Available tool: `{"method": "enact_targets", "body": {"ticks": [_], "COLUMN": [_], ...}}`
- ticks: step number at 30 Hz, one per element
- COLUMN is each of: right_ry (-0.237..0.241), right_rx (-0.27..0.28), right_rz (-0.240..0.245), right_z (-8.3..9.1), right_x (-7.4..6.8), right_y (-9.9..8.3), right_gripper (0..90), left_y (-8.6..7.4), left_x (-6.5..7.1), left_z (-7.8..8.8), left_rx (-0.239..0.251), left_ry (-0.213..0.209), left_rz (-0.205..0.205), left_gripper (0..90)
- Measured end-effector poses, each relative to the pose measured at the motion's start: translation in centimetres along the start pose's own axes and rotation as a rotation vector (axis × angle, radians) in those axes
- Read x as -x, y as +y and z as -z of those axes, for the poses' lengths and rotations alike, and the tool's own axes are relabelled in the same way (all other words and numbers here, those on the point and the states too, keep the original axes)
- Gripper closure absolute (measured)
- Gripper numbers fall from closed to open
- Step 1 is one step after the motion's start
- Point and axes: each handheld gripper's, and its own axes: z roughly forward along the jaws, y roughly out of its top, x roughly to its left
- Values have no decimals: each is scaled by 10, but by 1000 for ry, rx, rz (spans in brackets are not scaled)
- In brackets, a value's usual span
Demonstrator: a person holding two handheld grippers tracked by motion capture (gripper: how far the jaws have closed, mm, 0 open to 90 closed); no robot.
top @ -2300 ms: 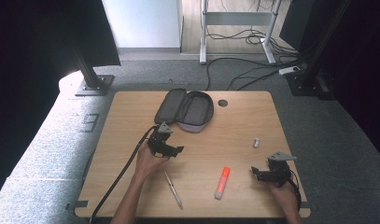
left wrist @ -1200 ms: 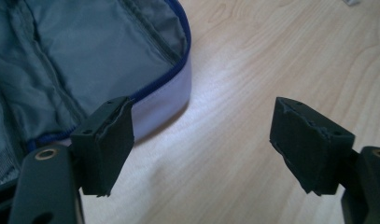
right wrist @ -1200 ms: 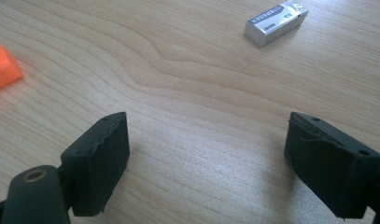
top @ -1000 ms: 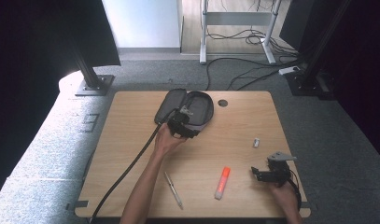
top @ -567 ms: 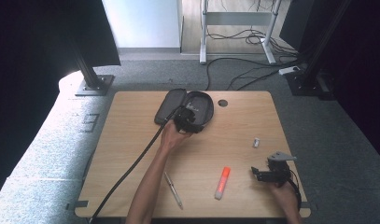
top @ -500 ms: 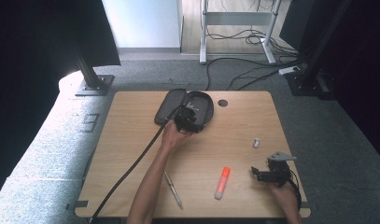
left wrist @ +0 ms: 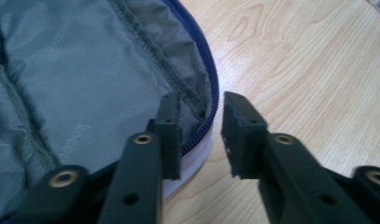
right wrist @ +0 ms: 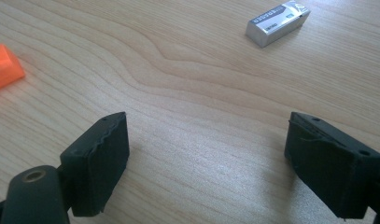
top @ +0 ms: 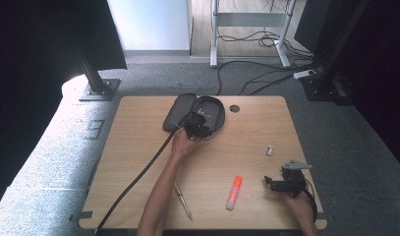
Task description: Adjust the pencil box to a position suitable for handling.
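An open dark pencil case (top: pixel 182 109) lies at the back middle of the table. Its grey lining (left wrist: pixel 85 70) and blue zipper rim (left wrist: pixel 211 93) show in the left gripper view. My left gripper (top: pixel 200 125) is at the case's near edge. It (left wrist: pixel 199 105) is open, one jaw inside the case and the other outside over the wood, with the rim in the gap between them. My right gripper (top: pixel 275 183) rests low at the front right. It (right wrist: pixel 206 140) is open wide over bare wood.
An orange highlighter (top: pixel 234 192) (right wrist: pixel 3 70) lies left of the right gripper. A small silver eraser (top: pixel 270 150) (right wrist: pixel 277 17) sits beyond it. A pen (top: pixel 183 201) lies near the front edge. A round cable hole (top: pixel 234 108) is beside the case.
The left gripper has travelled from the front left of the table to the pencil case and settled over its rim. The right gripper has stayed put.
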Motion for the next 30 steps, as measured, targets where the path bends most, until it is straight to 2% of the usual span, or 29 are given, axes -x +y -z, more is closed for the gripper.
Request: {"method": "enact_targets", "body": {"ticks": [2,3,8,15,21,26,30], "right_ry": [0,1,2,2,2,2,2], "right_rx": [0,1,0,0,-1,0,-1], "right_rz": [0,2,1,1,1,1,1], "right_z": [0,0,0,0,0,0,0], "right_x": [0,0,0,0,0,0,0], "right_y": [0,0,0,0,0,0,0], "right_gripper": [135,135,136,136,135,136,136], "left_y": [0,-1,-5,-15,-19,-25,-30], "left_x": [1,1,6,12,18,28,31], "left_z": [0,0,1,6,10,15,18], "left_rx": [-1,0,15,28,22,16,18], "left_ry": [1,-2,-11,-43,-51,-42,-55], "left_rz": [0,-3,-8,-5,-20,-44,-35], "left_gripper": [718,765,812,829,829,826,828]}}
